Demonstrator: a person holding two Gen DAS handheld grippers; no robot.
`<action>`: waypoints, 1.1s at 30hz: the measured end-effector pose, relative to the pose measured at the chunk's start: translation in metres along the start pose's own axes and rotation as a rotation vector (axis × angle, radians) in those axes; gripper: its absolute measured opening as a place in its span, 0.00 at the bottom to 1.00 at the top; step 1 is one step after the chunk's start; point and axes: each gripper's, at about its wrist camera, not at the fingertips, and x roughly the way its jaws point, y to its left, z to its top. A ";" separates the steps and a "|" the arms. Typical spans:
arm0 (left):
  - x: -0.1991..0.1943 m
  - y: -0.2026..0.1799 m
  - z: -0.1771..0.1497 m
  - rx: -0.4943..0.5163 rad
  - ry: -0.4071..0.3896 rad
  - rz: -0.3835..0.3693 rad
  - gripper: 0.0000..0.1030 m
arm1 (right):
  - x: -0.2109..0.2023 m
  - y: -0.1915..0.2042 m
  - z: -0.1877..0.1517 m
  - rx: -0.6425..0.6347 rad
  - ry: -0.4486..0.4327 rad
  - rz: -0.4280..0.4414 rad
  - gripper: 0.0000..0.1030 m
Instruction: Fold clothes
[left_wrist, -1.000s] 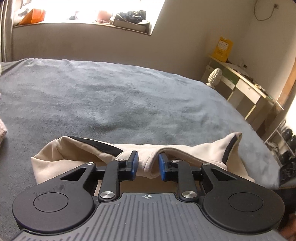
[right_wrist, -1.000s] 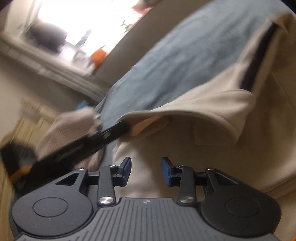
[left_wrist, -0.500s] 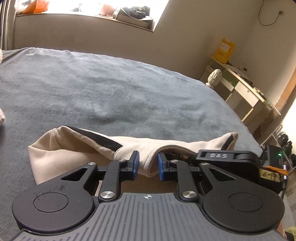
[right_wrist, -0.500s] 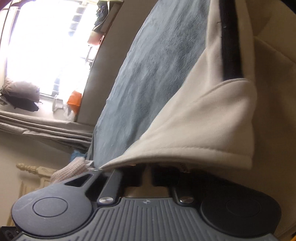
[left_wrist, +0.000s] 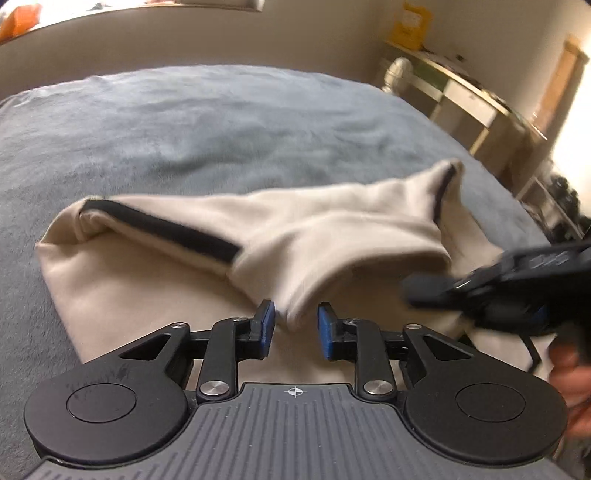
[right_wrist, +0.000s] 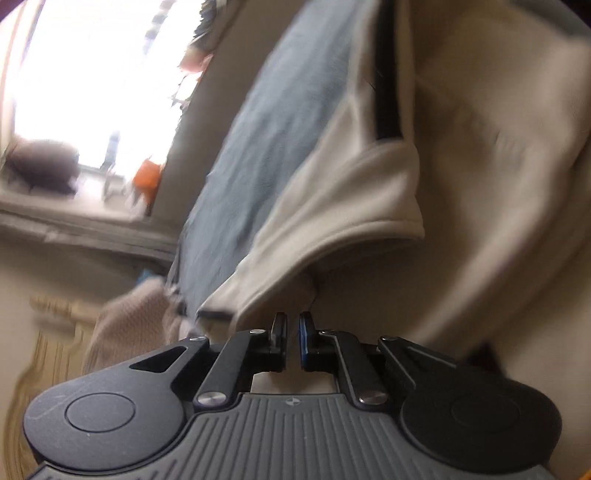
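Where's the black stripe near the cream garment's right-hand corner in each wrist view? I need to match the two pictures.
Left wrist view: the black stripe sits right of centre, running down from the raised corner of the cream garment, above the right gripper.
Right wrist view: the same stripe runs down the top centre, ending above the hem.
Shared landmark: the grey-blue blanket beyond the garment.

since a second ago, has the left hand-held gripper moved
Yes. In the left wrist view the window ledge now sits at the top edge, so the left hand-held gripper tipped downward, over the garment, jaws wider.
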 end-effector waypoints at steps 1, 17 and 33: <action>-0.005 0.004 -0.002 -0.008 0.004 -0.037 0.30 | -0.012 0.003 0.000 -0.036 0.003 0.004 0.08; 0.021 0.080 0.016 -0.584 -0.051 -0.176 0.55 | -0.002 -0.045 0.096 0.065 -0.054 -0.153 0.41; 0.041 0.055 0.022 -0.413 -0.064 -0.097 0.53 | 0.040 -0.029 0.132 -0.200 -0.062 -0.190 0.12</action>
